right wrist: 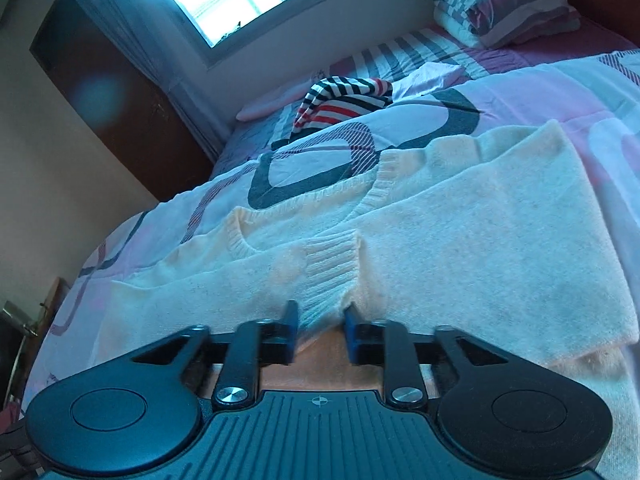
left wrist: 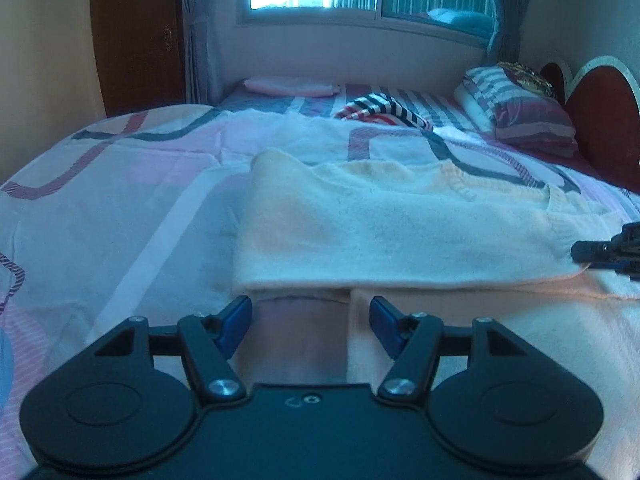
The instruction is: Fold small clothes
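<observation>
A cream knitted sweater (left wrist: 384,224) lies partly folded on the patterned bedspread (left wrist: 120,208). My left gripper (left wrist: 311,312) is open just in front of the sweater's folded near edge, with nothing between its blue pads. My right gripper (right wrist: 320,320) has its jaws partly closed around the sweater's ribbed cuff (right wrist: 332,276), which sits between the blue pads. The right gripper's tip also shows in the left wrist view (left wrist: 592,250) at the sweater's right end. The sweater fills the middle of the right wrist view (right wrist: 460,232).
A striped red, white and black garment (left wrist: 384,110) lies farther back on the bed, also in the right wrist view (right wrist: 344,98). A folded pink cloth (left wrist: 290,85) lies near the window wall. Striped pillows (left wrist: 520,108) and a headboard (left wrist: 600,120) are at right. A dark wardrobe (left wrist: 136,36) stands at left.
</observation>
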A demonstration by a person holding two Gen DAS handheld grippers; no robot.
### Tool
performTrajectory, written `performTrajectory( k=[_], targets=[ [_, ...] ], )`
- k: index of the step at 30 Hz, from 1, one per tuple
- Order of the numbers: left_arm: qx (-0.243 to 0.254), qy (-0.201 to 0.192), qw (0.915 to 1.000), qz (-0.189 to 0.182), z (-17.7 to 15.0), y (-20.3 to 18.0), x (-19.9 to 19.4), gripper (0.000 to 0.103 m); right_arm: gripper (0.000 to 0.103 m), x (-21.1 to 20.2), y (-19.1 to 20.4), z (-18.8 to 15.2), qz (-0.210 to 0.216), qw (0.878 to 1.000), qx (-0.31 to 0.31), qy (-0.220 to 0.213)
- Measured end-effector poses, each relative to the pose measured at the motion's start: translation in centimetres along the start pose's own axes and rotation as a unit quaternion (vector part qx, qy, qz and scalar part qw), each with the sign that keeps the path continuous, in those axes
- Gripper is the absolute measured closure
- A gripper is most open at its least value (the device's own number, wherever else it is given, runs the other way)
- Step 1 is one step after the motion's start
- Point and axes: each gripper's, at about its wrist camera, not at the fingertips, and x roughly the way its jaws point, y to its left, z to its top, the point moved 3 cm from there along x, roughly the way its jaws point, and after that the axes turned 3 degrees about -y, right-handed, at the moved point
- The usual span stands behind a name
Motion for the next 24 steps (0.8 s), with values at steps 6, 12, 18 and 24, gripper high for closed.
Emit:
performTrajectory(
  k=[6,12,18,24],
  targets=[
    [0.002,0.002,1.0000,0.004,-0.3,0.1,0.8,0.042,0.099,-3.1,-0.4,1.3,-0.024,0.998,-0.020,-0.060],
    [0.013,0.000,0.9999,-0.005,-0.3,0.1,0.8,0.046,0.099,-6.1,-2.2,2.2,-0.058,0.994,-0.035,-0.085],
    [0.015,0.003,0.9998,-0.012,-0.1,-0.2,0.4,0.059,0.099,-7.2,-3.7,1.9,-0.073,0.993,-0.028,-0.089],
    [0.022,0.011,0.9993,-0.030,0.3,-0.7,0.5,0.081,0.099,-7.7,-5.0,2.1,-0.080,0.993,-0.018,-0.090]
  ],
)
